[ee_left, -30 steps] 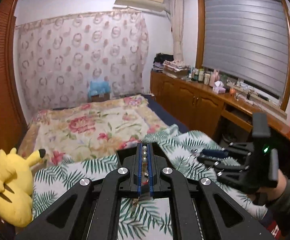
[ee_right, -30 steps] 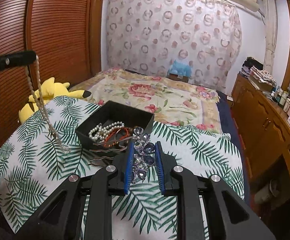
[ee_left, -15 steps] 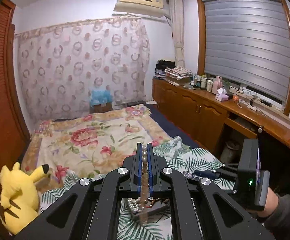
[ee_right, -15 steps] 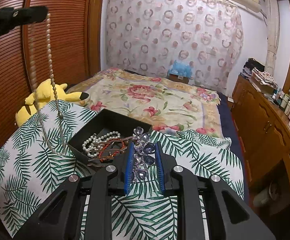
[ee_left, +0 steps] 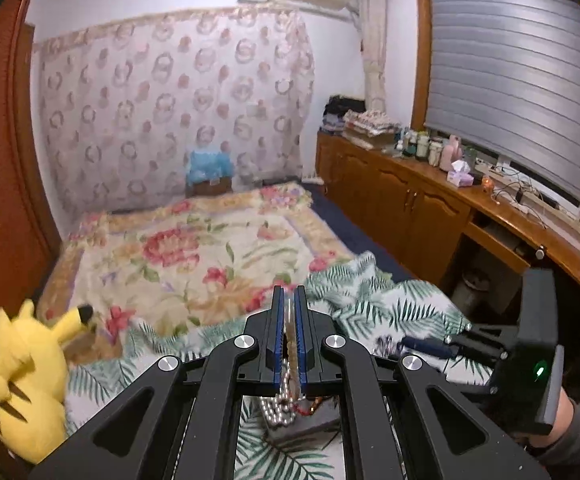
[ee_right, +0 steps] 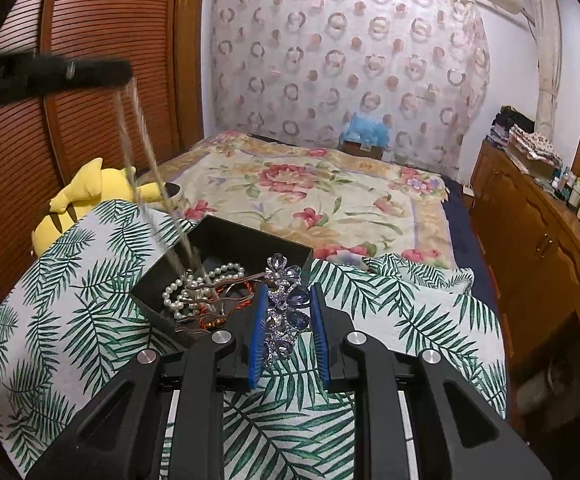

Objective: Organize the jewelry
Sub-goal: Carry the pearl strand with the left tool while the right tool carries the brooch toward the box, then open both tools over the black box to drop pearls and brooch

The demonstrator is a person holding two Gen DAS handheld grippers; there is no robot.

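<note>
Right gripper (ee_right: 286, 332) clamped on a purple crystal hairpiece (ee_right: 284, 300), low over the leaf-print cloth (ee_right: 70, 300), just beside the black box (ee_right: 226, 240). Box holds pearls (ee_right: 178, 296) and a red cord. Left gripper (ee_left: 289, 340) pinched narrow on a pearl necklace (ee_right: 138, 152), blurred, hanging down into the box. Yellow plush (ee_right: 86, 196) beyond.

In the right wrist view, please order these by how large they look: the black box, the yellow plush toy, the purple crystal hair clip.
1. black box
2. yellow plush toy, similar in extent, partly hidden and farther, so uncertain
3. purple crystal hair clip, smallest, though nearest the camera
</note>
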